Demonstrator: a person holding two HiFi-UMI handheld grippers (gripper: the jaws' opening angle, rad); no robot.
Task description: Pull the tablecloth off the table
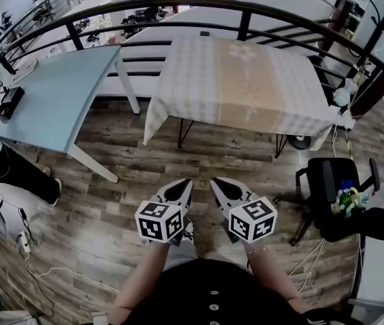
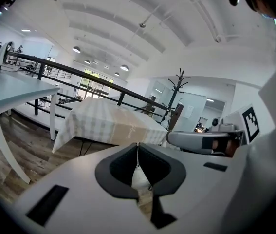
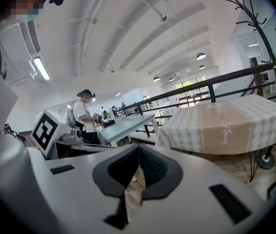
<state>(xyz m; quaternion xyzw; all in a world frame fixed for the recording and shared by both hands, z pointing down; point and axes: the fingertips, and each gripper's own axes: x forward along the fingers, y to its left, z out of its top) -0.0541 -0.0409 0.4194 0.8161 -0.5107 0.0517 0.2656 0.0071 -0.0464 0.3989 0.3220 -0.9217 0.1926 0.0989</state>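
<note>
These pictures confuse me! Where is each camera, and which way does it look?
Head view: on the person's head, looking down at the tablecloth; arms, left gripper and right gripper show.
Left gripper view: on the left gripper, facing the tablecloth; its shut jaws show.
Right gripper view: on the right gripper, facing the tablecloth; its shut jaws show.
Shared: all three see the tablecloth.

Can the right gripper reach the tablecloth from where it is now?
Probably not yet: the right gripper, shut, is over bare floor, short of the tablecloth. Nothing stands between them; a step closer should do.
</note>
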